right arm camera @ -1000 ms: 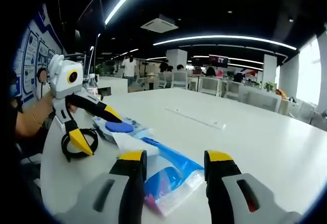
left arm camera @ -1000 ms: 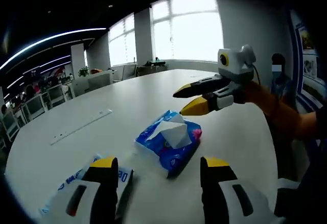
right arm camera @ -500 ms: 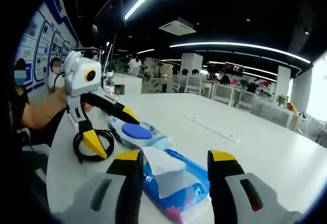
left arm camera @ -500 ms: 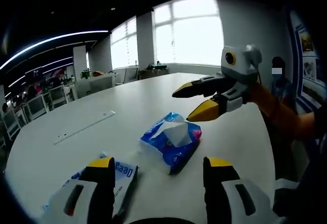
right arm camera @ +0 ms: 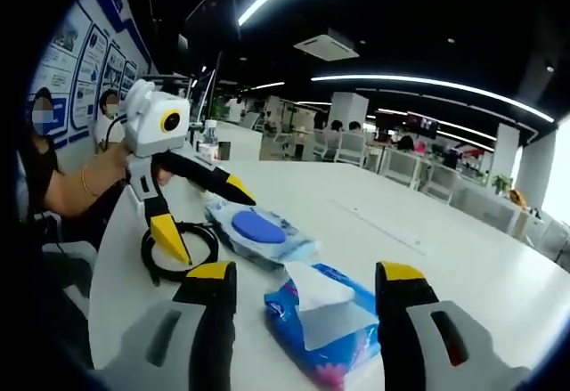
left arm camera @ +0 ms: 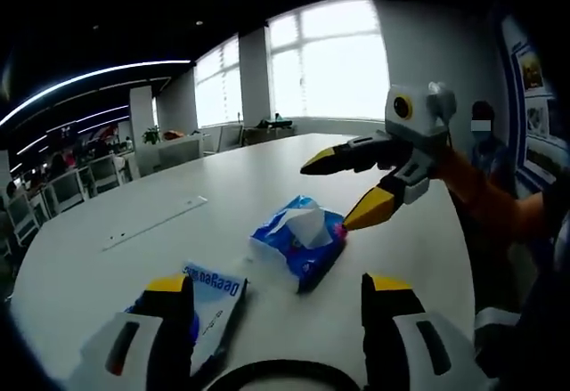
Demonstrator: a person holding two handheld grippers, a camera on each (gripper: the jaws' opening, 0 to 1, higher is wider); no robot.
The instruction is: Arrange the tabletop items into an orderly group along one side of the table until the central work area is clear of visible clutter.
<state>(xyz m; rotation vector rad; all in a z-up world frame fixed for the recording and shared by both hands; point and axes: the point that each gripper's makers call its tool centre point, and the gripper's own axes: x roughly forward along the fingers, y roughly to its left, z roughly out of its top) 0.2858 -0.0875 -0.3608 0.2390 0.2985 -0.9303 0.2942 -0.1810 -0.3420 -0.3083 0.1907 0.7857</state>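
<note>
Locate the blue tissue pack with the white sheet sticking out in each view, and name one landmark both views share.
Left gripper view: the blue tissue pack lies on the white table just above centre, with the right gripper open over its right end.
Right gripper view: the pack lies low in the picture, ahead of that gripper's own two jaws.
Shared landmark: the clear ruler farther out on the table.

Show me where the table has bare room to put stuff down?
Free: the wide white table beyond the clear ruler, toward the windows. Crowded: the near edge, where the blue tissue pack, wipes pack and black cable coil sit by both hand-held grippers.
</note>
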